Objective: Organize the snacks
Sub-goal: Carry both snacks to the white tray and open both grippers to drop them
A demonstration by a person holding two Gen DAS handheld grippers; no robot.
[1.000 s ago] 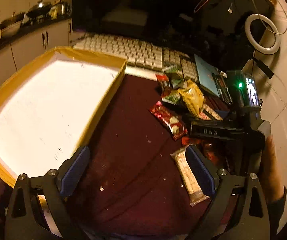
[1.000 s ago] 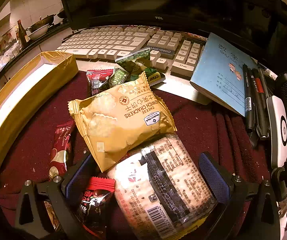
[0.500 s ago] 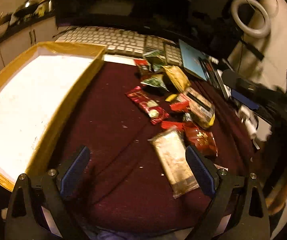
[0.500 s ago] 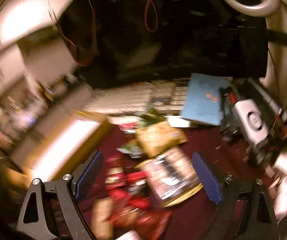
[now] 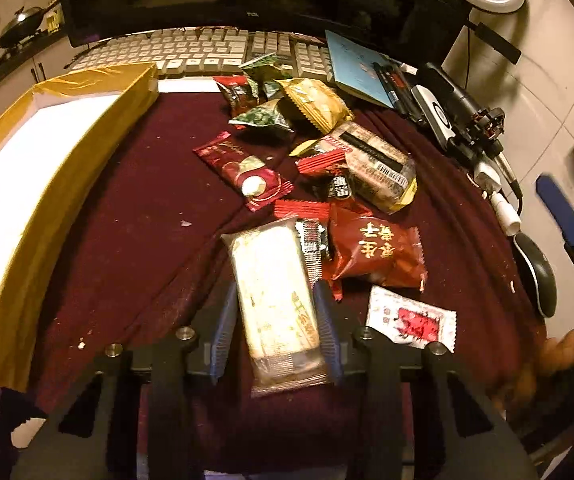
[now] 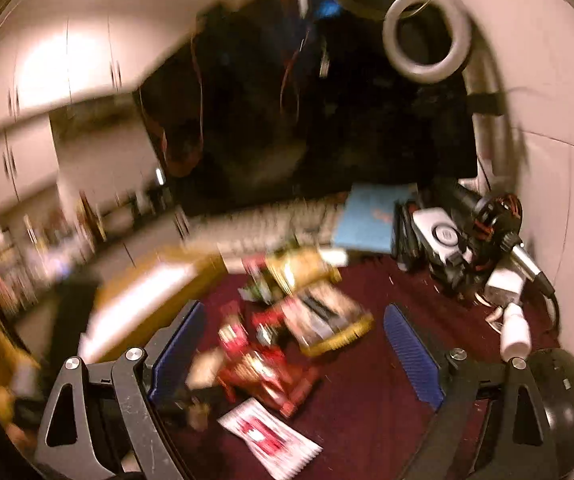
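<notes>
clamping down on the long clear-wrapped cracker pack (image 5: 277, 300), the left gripper (image 5: 275, 326) has just been closing its jaws and the pads sit on both long sides. it lies at 6 o'clock in the snack pile (image 5: 327, 168). slippery film could slide out on the lift, or it snags the red bag (image 5: 375, 250) touching it at 3 o'clock. right gripper (image 6: 299, 354) hangs spread, holding nothing. crumby maroon cloth (image 5: 139, 200), yellow-edged tray (image 5: 39, 168) at 9 o'clock, keyboard (image 5: 207, 50) at 12, dim room.
</notes>
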